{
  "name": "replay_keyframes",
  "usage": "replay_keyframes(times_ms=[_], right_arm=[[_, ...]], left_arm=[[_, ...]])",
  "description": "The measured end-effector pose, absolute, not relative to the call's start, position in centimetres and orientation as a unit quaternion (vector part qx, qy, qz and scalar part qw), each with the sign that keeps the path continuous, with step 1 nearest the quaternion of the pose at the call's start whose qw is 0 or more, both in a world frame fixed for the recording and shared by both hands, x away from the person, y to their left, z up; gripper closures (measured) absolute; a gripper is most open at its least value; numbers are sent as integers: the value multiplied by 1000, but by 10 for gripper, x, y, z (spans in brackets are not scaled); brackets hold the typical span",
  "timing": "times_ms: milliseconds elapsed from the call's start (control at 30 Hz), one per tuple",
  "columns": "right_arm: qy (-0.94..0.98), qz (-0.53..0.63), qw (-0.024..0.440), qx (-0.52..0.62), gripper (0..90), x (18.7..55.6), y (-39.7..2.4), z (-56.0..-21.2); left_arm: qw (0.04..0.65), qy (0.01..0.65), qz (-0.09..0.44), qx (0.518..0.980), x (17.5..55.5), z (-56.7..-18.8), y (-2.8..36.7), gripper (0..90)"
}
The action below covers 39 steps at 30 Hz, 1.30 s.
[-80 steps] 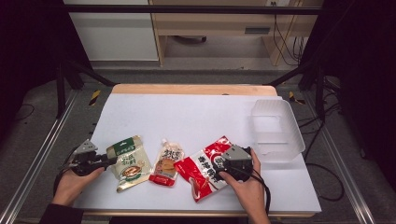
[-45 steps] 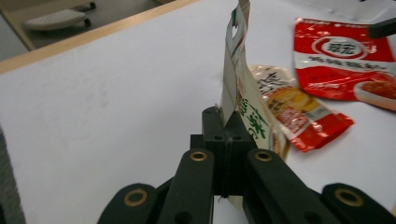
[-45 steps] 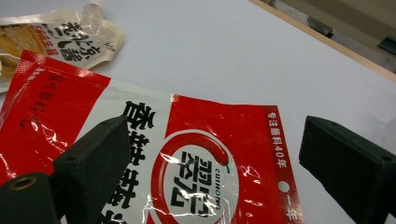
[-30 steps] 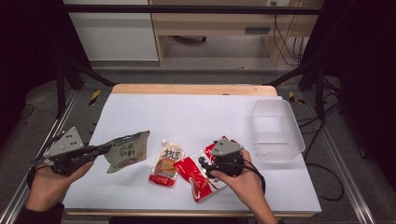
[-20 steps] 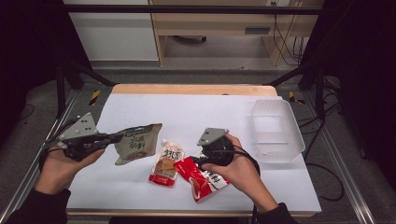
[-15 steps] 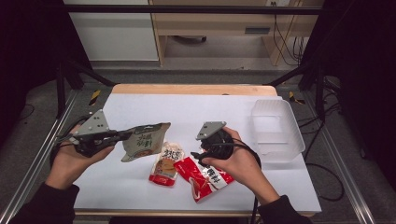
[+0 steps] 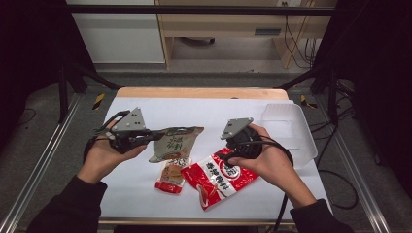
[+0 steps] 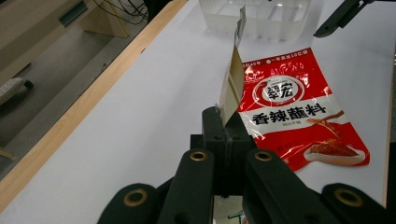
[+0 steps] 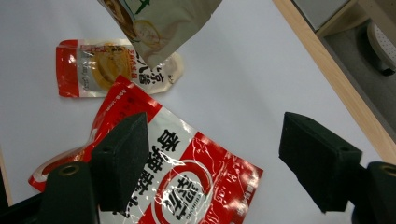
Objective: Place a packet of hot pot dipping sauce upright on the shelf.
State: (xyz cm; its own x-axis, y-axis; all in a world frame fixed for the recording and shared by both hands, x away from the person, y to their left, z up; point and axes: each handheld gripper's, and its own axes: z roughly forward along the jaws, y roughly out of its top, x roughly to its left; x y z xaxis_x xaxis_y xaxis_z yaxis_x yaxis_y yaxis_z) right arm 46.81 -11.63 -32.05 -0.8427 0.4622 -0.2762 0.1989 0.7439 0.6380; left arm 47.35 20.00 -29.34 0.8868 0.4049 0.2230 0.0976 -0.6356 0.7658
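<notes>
A white tabletop with a light wooden far edge carries everything, seen from above the person's near edge. Close to its right edge sits a clear plastic tray, a shallow rectangle with rounded corners, standing well apart from the pouches.

Near the middle of the near edge lies a red sauce pouch with white Chinese lettering, flat and slanted on the tabletop. Just beside it, toward the left edge, lies a smaller red-and-clear snack pouch, also flat.

Above that small one, lifted off the tabletop, hangs an olive-beige food pouch. The left tongs, held in the person's left hand, are clamped tight on the pouch's left edge, so the pouch sticks out sideways toward the middle of the tabletop. In the left gripper view the pouch shows edge-on, pinched between the black jaws, with the red sauce pouch lying beyond it.

The right tongs, held in the person's right hand, hover over the far end of the red sauce pouch. Their jaws stand wide apart with nothing between them; in the right gripper view the red pouch lies below the spread pads, not touched.
</notes>
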Motion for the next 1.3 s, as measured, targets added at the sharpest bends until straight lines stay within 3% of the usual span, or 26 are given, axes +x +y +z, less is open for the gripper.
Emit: replay_keyframes(times_ms=[233, 400, 600, 833, 1000, 1133, 1167, 1233, 1267, 1300], right_arm=[[914, 299, 216, 172, 232, 472, -129, -312], [915, 290, 233, 154, 160, 475, -129, -303], [918, 280, 245, 139, 207, 480, -124, -291], [926, 277, 226, 122, 254, 485, -114, -293], [933, 275, 206, 108, 384, 486, -101, -295], [942, 265, 189, 84, 558, 487, -92, -300], [944, 260, 186, 78, 661, 486, -89, -302], [947, 253, 181, 75, 746, 486, -87, -304], [947, 253, 181, 75, 746, 486, -87, -304], [949, 249, 179, 76, 818, 486, -87, -306]], left_arm=[[405, 129, 174, 888, 483, -293, 181, 900], [405, 122, 165, 891, 484, -295, 167, 900], [408, 112, 164, 891, 482, -293, 157, 900], [404, 97, 160, 895, 477, -293, 147, 900], [402, 92, 156, 898, 476, -297, 141, 900], [409, 91, 152, 895, 474, -299, 138, 900], [411, 91, 152, 894, 473, -300, 138, 900], [412, 91, 150, 894, 473, -300, 138, 900], [414, 92, 150, 893, 472, -301, 138, 900], [415, 92, 149, 893, 472, -301, 138, 900]])
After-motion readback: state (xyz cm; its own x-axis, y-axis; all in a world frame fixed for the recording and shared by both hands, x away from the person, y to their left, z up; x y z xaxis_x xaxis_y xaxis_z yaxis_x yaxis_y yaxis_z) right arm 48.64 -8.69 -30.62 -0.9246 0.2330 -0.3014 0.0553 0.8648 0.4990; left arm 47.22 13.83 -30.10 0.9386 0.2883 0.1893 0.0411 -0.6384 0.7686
